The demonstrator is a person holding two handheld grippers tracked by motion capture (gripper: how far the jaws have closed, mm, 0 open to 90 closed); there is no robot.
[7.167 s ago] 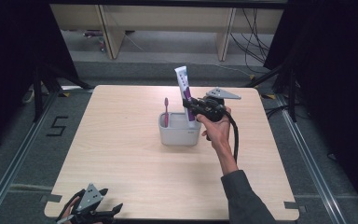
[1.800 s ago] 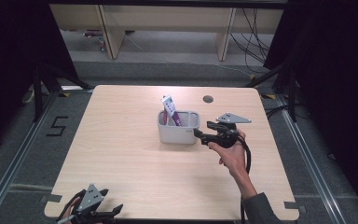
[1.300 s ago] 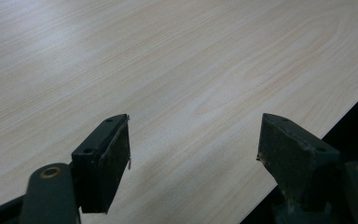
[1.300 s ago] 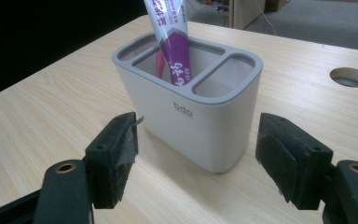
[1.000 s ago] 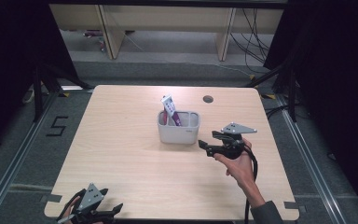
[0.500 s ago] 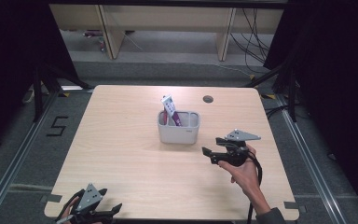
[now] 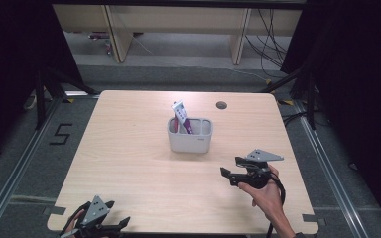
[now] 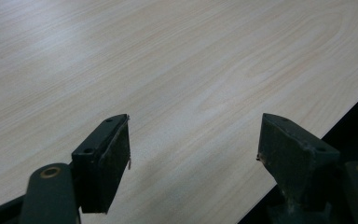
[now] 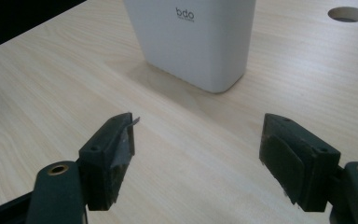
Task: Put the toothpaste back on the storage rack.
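A white holder (image 7: 190,134) stands in the middle of the table with a white and purple tube (image 7: 182,115) leaning in its left half. A hand holds my right gripper (image 7: 227,174) to the front right of the holder, apart from it, open and holding nothing. From the right gripper view (image 9: 198,154) its jaws stand wide over bare wood, with the holder (image 9: 191,39) ahead. My left gripper (image 7: 116,225) lies at the table's front left edge. In the left gripper view (image 8: 193,158) it is open over bare wood.
The wooden table (image 7: 129,148) has a round cable hole (image 7: 222,105) at the back right. Its front edge (image 8: 307,154) runs just under the left gripper's right jaw. Shelving and cables stand on the floor behind the table.
My right gripper has drawn back from the holder toward the front right of the table and sunk a little. The tube stays in the holder. The left gripper has not moved.
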